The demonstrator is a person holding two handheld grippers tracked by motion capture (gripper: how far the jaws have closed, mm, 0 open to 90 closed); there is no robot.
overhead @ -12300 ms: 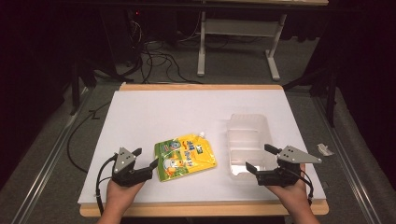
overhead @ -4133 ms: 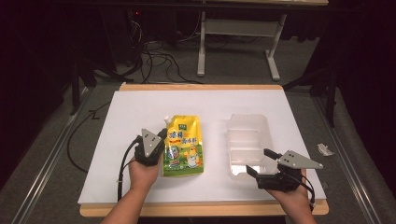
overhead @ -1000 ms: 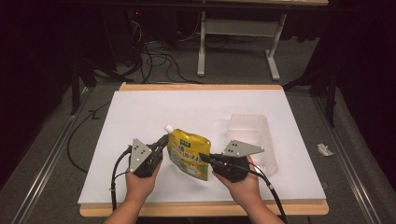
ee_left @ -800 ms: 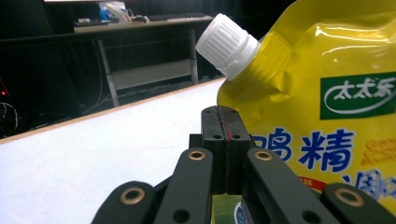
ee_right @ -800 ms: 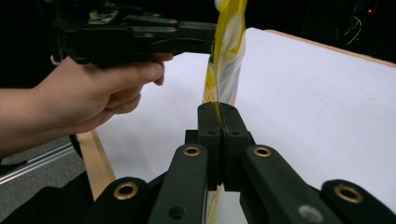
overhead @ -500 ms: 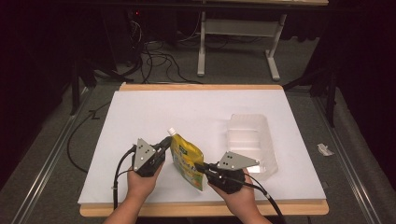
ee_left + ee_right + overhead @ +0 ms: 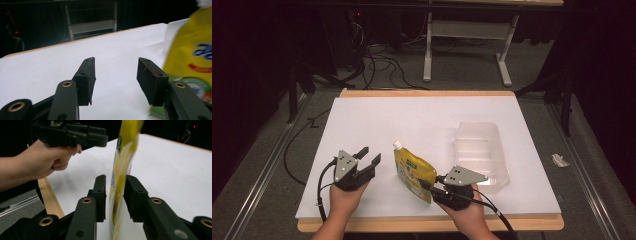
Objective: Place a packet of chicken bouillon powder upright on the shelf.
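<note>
Yellow plastic pouch [image 7: 414, 173] stands upright on the white worktop [image 7: 422, 125], between the two hands and well short of the clear tray [image 7: 479, 152]. The left claw [image 7: 368, 159] has just let go: its jaws have been opening, nothing is between them, and it sits off to the pouch's side. The right claw [image 7: 115, 195] has its jaws loosening either side of the pouch's lower edge; whether the pads press I cannot tell. A second ago both claws pinched the pouch tilted; the handover looks done.
</note>
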